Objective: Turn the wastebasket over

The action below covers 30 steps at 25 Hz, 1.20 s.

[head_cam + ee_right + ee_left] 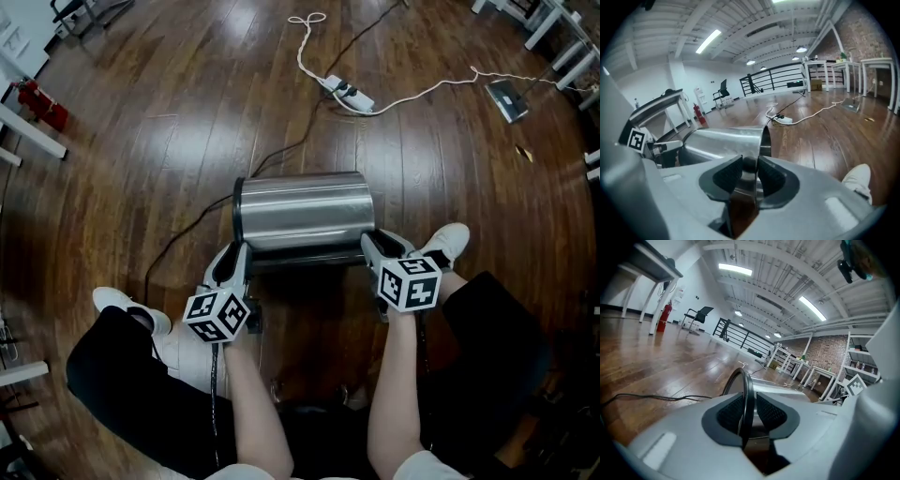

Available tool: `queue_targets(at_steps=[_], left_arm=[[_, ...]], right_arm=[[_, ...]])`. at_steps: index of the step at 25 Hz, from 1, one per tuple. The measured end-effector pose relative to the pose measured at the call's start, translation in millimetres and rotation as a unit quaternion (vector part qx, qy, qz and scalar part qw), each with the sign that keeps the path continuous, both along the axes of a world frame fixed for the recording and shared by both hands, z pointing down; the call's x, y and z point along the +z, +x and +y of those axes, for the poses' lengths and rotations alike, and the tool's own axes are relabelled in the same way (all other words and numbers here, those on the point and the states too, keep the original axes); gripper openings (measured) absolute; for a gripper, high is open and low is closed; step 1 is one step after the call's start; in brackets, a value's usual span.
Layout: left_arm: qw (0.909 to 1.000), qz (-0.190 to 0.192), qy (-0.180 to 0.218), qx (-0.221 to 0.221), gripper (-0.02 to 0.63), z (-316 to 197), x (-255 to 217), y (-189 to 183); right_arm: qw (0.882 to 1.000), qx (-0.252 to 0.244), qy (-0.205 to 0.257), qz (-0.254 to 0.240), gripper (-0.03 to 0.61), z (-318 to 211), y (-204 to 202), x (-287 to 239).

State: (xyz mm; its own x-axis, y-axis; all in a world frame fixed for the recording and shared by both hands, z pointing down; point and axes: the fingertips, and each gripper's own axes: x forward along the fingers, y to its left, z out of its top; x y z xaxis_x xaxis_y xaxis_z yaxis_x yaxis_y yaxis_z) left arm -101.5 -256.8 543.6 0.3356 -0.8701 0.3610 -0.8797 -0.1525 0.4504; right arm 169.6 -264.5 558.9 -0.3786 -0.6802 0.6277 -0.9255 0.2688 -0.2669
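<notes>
While the wastebasket (305,211) lies on its side on the floor (187,112), just ahead of the person's knees, each gripper has one end of it. The left gripper (234,258) has its jaws drawn nearly together on the black rim (747,390) at the left end, the ribbed pads (729,413) close on either face of it. The right gripper (375,246) is closed to a narrow gap on the thin steel edge (757,154) at the right end, which sits pinched between its pads.

The step in hand looks like the roll or lift that brings the steel drum onto its other end. To do it well, both grips should probably bite deep on the rims, not at the pad tips, since polished steel is likely to slip. The two hands would best turn together at one pace, so the drum does not twist out of one jaw. Setting the lower rim down gently would spare the wood.

Dark, glossy planks make the surface; a black cable (178,239) runs under the left end and could snag. Farther off lie a power strip (349,94) and a white cord (422,92). A white shoe (448,242) rests just beside the right gripper. It is a big open hall: white tables (797,366), a brick wall (825,348), a black railing (740,336), a chair (699,315) and a red extinguisher (663,317).
</notes>
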Motion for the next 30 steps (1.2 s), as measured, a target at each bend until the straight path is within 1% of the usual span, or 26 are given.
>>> queue_targets(at_steps=[2,6,8,10,12,13,15,16,17,18,19,20,21,22,23,24,26,27,28,30], left_arm=[[1.0000,0.008,-0.001,0.005,0.100,0,2,-1],[0.9995,-0.021,-0.021,0.005,0.094,4,2,-8],[0.9991,-0.032,-0.025,-0.009,0.091,9,-8,-22],[0.9985,-0.048,-0.014,-0.023,0.082,10,-31,-39],[0.9965,-0.080,0.009,-0.026,0.077,8,-64,-50],[0.9943,-0.103,0.020,-0.020,0.075,7,-81,-52],[0.9865,-0.160,0.036,0.005,0.075,7,-109,-47],[0.9805,-0.190,0.042,0.023,0.075,7,-119,-41],[0.9732,-0.221,0.046,0.046,0.074,8,-126,-32],[0.9643,-0.249,0.053,0.072,0.074,8,-129,-19],[0.9540,-0.276,0.060,0.102,0.075,8,-129,-3],[0.9426,-0.299,0.067,0.132,0.075,9,-125,16],[0.9307,-0.320,0.074,0.162,0.077,10,-119,36],[0.9178,-0.339,0.079,0.191,0.077,12,-111,58],[0.9030,-0.359,0.082,0.222,0.078,16,-102,80],[0.8856,-0.381,0.080,0.254,0.078,21,-92,101],[0.8459,-0.424,0.069,0.316,0.078,37,-66,140],[0.8275,-0.443,0.069,0.338,0.078,46,-51,156],[0.8111,-0.464,0.081,0.347,0.082,52,-39,168],[0.7792,-0.510,0.131,0.340,0.092,55,-31,176]], right_arm=[[1.000,-0.022,-0.011,0.005,0.089,0,1,2],[0.999,-0.038,-0.020,0.000,0.071,2,-6,3],[0.999,-0.046,-0.014,-0.022,0.069,1,-20,0],[0.997,-0.056,-0.010,-0.050,0.071,-1,-38,-4],[0.995,-0.063,-0.014,-0.080,0.072,-2,-55,-4],[0.993,-0.063,-0.020,-0.095,0.074,0,-63,-1],[0.991,-0.061,-0.035,-0.113,0.075,6,-77,12],[0.991,-0.062,-0.043,-0.112,0.074,10,-85,22],[0.991,-0.065,-0.049,-0.103,0.071,14,-94,34],[0.992,-0.069,-0.053,-0.087,0.054,17,-103,47],[0.994,-0.071,-0.056,-0.067,-0.014,18,-110,61],[0.995,-0.069,-0.060,-0.050,-0.012,20,-116,78],[0.995,-0.062,-0.066,-0.046,-0.012,22,-118,94],[0.994,-0.049,-0.074,-0.056,-0.012,27,-118,110],[0.993,-0.034,-0.085,-0.075,-0.012,32,-114,124],[0.991,-0.017,-0.094,-0.093,-0.012,39,-109,134],[0.988,0.014,-0.105,-0.115,-0.012,49,-96,147],[0.987,0.026,-0.107,-0.117,-0.012,51,-90,150],[0.987,0.037,-0.106,-0.115,-0.012,51,-83,151],[0.987,0.061,-0.104,-0.108,-0.012,51,-71,150]])
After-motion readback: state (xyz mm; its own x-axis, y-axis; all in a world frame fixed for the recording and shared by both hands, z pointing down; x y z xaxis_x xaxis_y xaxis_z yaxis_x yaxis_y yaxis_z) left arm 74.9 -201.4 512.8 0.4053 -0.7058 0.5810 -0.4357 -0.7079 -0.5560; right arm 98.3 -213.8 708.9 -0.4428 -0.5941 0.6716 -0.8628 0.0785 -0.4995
